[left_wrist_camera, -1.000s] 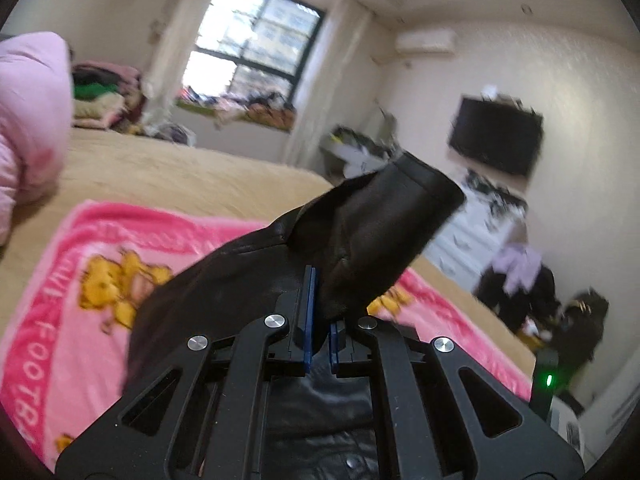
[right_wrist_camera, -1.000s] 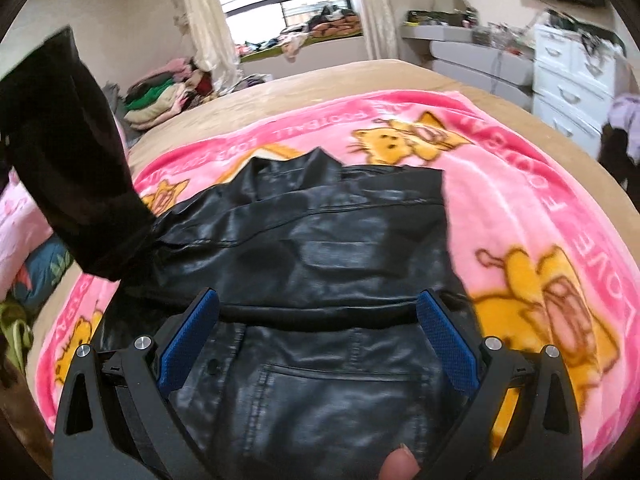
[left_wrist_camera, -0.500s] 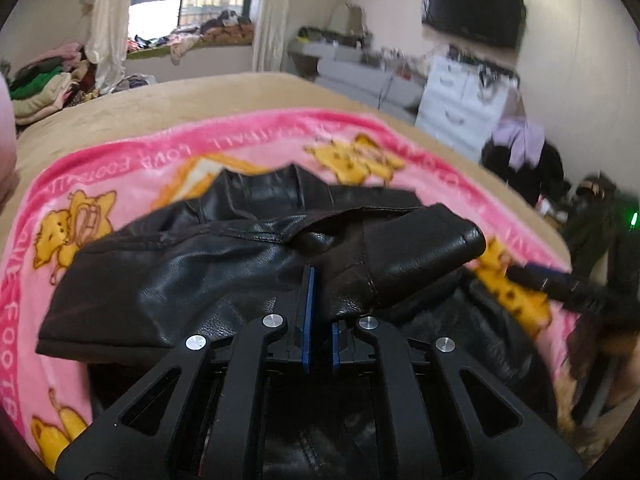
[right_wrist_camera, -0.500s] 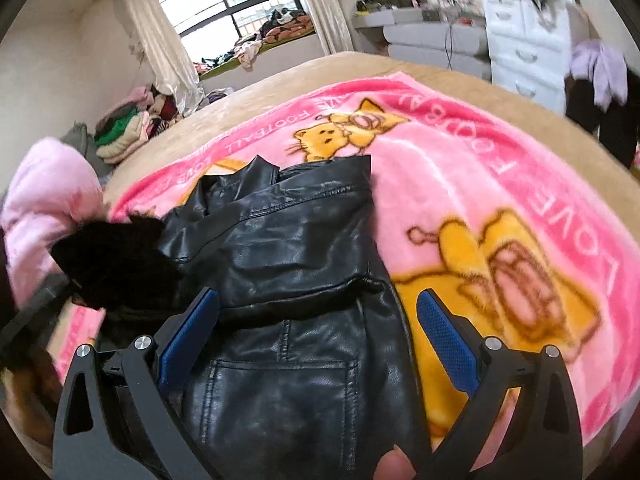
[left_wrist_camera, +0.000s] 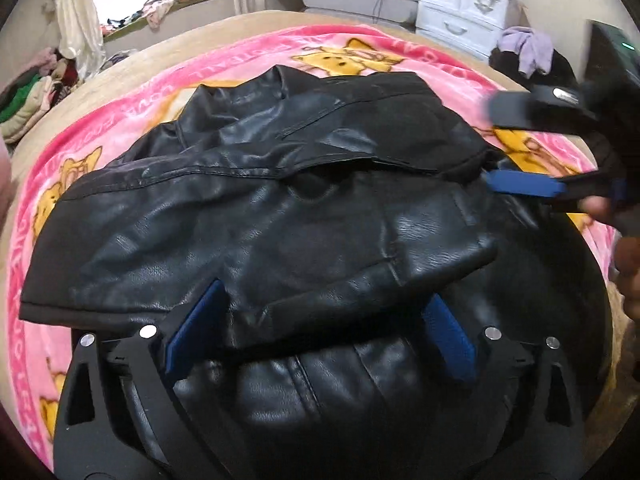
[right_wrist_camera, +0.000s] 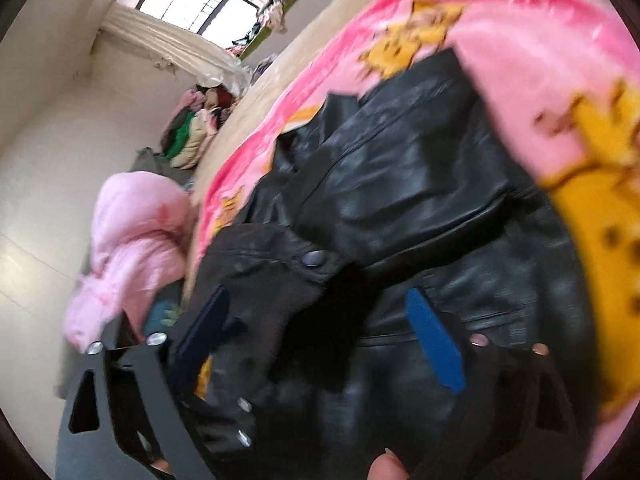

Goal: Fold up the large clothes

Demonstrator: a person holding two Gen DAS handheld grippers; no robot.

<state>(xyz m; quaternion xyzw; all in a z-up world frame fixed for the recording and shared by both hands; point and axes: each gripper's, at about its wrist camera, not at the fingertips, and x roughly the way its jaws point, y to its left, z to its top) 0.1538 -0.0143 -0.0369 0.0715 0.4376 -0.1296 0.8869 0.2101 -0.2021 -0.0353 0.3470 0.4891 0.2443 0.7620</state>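
Note:
A black leather jacket (left_wrist_camera: 304,216) lies collar-away on a pink cartoon blanket (left_wrist_camera: 132,108). One sleeve (left_wrist_camera: 248,256) is folded across its chest. My left gripper (left_wrist_camera: 320,336) hovers low over that sleeve; its jaws are opening and stand wide, with the sleeve lying loose between the blue pads (left_wrist_camera: 196,328). My right gripper (left_wrist_camera: 520,148) reaches in from the right at the jacket's edge. In the blurred, tilted right wrist view the right gripper (right_wrist_camera: 320,336) has its jaws closing around the sleeve cuff (right_wrist_camera: 280,264) with its snap button; the pads do not press on it.
A pink quilt (right_wrist_camera: 132,236) bulges at the bed's left side, with a pile of clothes (right_wrist_camera: 192,128) behind it near the window. White drawers (left_wrist_camera: 460,20) and dark clothes (left_wrist_camera: 528,56) stand beyond the bed's right edge. A hand (left_wrist_camera: 628,268) shows at the right.
The left gripper came down, laid the sleeve across the jacket and let go, its jaws going from shut to wide. The right gripper rolled, swung left to the sleeve cuff and narrowed slightly.

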